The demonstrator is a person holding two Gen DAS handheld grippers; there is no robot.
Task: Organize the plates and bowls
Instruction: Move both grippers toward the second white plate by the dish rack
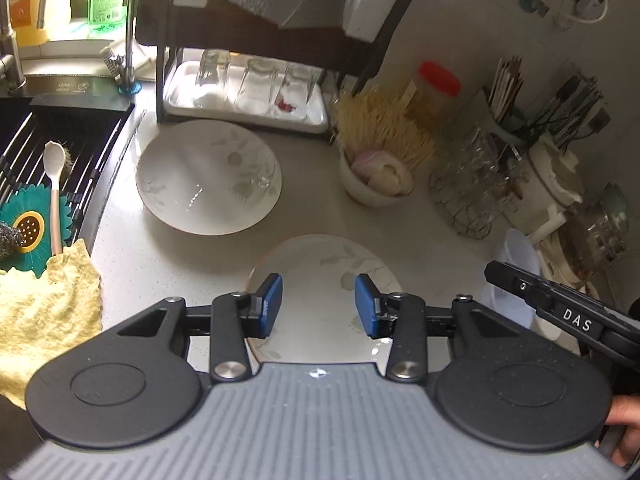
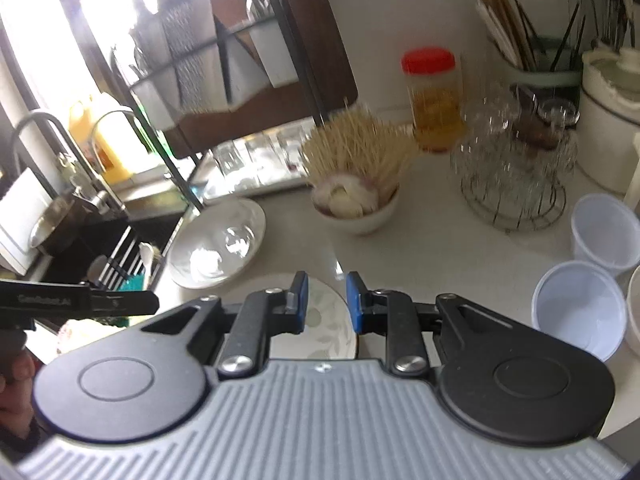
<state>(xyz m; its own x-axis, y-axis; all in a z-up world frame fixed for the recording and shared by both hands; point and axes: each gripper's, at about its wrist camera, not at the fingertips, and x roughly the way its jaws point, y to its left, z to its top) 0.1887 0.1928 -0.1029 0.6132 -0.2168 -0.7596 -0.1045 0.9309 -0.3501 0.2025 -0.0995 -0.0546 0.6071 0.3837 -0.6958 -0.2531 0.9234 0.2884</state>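
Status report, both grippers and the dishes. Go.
Left hand-held gripper open, empty, above plate. Right hand-held gripper narrow gap, empty. Bowl on counter beside the sink. Nothing in the way.

black linkage grippers, blue-padded fingers (image 1: 269,305), silver screws, ribbed grey base, "das" lettering

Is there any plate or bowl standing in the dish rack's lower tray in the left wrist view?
No, the lower tray holds only upturned glasses, while the large bowl sits on the counter before it.
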